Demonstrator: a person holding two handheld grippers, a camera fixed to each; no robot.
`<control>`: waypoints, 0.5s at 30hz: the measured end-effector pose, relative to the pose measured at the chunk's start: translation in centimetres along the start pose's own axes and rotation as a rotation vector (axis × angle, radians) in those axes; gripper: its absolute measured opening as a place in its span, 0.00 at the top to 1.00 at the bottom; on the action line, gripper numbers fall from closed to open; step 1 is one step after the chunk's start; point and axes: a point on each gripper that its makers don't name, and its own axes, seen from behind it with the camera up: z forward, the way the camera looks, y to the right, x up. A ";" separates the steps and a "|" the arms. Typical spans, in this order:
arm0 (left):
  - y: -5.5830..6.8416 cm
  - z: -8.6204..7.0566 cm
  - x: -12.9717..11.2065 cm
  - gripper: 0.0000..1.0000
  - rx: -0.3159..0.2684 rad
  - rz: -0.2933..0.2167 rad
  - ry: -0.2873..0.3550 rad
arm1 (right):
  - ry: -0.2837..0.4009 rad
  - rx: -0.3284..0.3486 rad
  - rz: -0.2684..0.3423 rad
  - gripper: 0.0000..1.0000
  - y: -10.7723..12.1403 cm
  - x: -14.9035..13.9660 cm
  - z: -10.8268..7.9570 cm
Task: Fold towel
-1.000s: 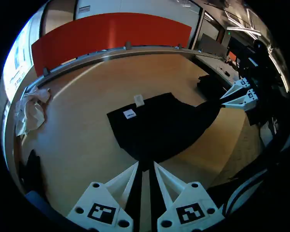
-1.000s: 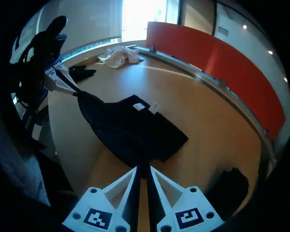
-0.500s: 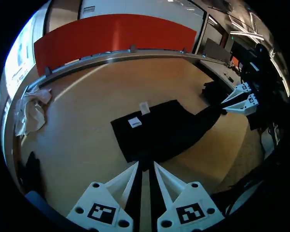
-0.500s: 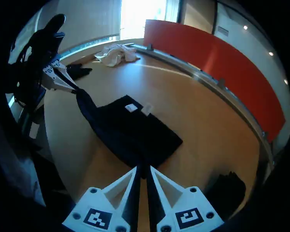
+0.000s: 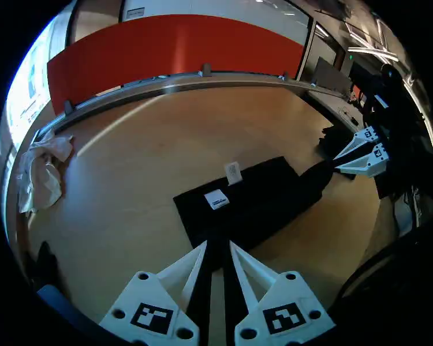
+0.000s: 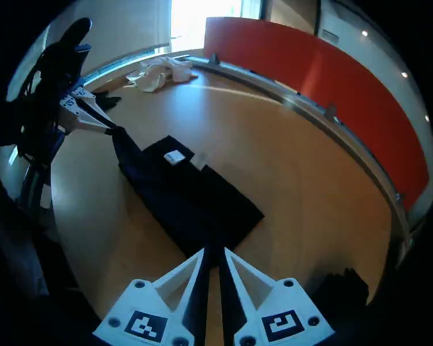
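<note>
The black cloth towel (image 5: 257, 196) lies mostly flat on the light wooden counter (image 5: 147, 150), and two white labels (image 5: 218, 199) show on its top side. The left gripper (image 5: 218, 249) has its fingers nearly closed and pinches one near corner of the towel between them. The right gripper (image 6: 215, 251) is closed in the same way on the other near corner. The cloth rises from the counter towards each gripper. A crumpled white cloth (image 6: 159, 72) lies well apart, near the long red panel (image 6: 332, 69).
</note>
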 end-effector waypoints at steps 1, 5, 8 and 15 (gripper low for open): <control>-0.1 0.4 0.0 0.88 -0.001 0.002 -0.003 | -0.003 0.002 0.007 0.90 0.2 -0.1 0.4; -0.7 2.0 -0.1 0.88 -0.004 0.006 -0.019 | -0.017 0.011 0.035 0.90 0.9 -0.5 2.0; -1.2 3.2 -0.3 0.88 -0.005 0.002 -0.036 | -0.024 0.018 0.053 0.90 1.2 -0.7 3.1; -2.3 5.7 -0.3 0.88 0.002 -0.004 -0.046 | -0.037 0.018 0.068 0.89 2.2 -0.9 5.3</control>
